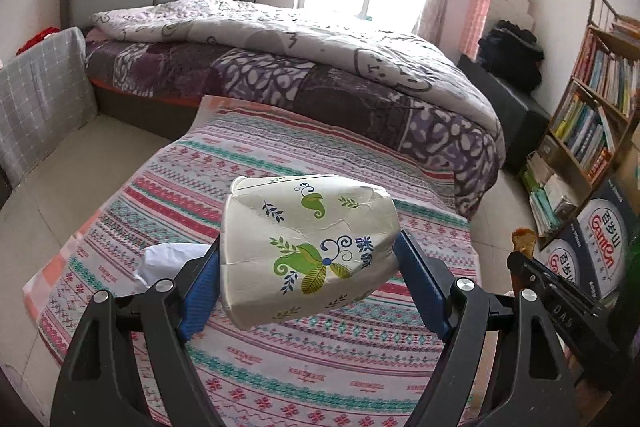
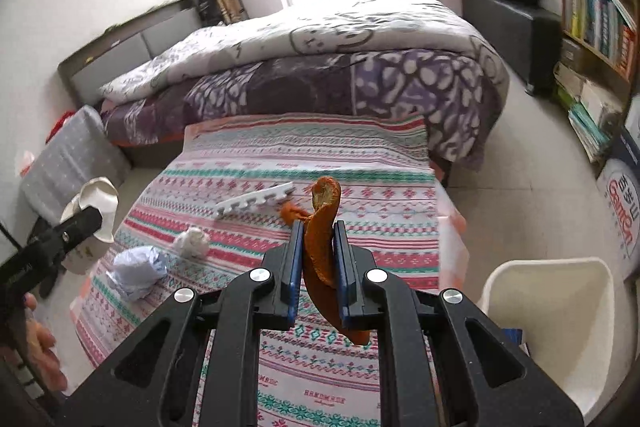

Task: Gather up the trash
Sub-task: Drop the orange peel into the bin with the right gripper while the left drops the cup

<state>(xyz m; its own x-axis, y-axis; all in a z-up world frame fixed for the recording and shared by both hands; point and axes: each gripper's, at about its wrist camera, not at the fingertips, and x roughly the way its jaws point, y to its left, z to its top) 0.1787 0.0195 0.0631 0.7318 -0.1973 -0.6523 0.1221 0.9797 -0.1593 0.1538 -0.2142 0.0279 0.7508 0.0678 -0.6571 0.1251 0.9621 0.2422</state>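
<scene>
My left gripper is shut on a crushed white paper cup with green leaf print, held above the patterned tablecloth. It also shows in the right wrist view at the left. My right gripper is shut on an orange peel, held above the cloth; the peel also shows at the right of the left wrist view. On the cloth lie a crumpled pale blue paper, a small white paper ball, a white foam strip and a small orange scrap.
A white bin stands on the floor to the right of the table. A bed lies behind the table. A bookshelf and cartons stand at the right. A grey checked box stands at the left.
</scene>
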